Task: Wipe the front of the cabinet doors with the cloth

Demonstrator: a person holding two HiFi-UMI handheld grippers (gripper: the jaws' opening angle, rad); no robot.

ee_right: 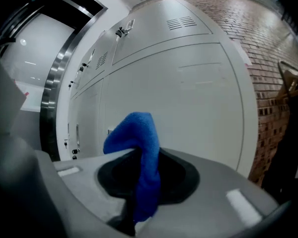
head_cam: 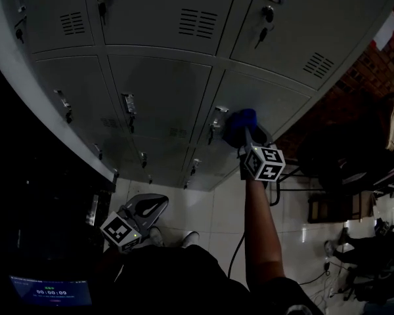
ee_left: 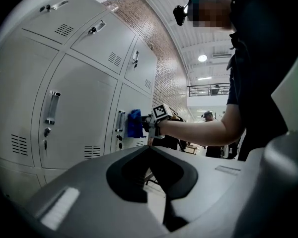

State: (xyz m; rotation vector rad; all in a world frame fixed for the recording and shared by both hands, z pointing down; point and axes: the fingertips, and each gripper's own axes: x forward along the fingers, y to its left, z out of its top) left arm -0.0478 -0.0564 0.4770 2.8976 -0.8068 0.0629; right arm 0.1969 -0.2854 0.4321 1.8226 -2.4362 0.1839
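A blue cloth (head_cam: 240, 125) is bunched against the front of a grey locker door (head_cam: 276, 97), just right of its handle (head_cam: 218, 118). My right gripper (head_cam: 244, 136) is shut on the cloth, with its marker cube (head_cam: 265, 163) behind it. In the right gripper view the cloth (ee_right: 135, 130) rises from between the closed jaws of the right gripper (ee_right: 141, 175), close to the pale door (ee_right: 198, 108). My left gripper (head_cam: 146, 208) hangs low by my side, shut and holding nothing. From the left gripper (ee_left: 151, 171) I see the cloth (ee_left: 134, 123) touching the door beside a handle (ee_left: 120, 121).
The bank of lockers (head_cam: 151, 84) has handles and keys sticking out. A brick wall (head_cam: 371, 64) meets it at the right. Dark chairs and a table (head_cam: 345, 169) stand on the tiled floor at the right, with cables (head_cam: 315, 277) near my feet. A lit screen (head_cam: 51, 291) glows at lower left.
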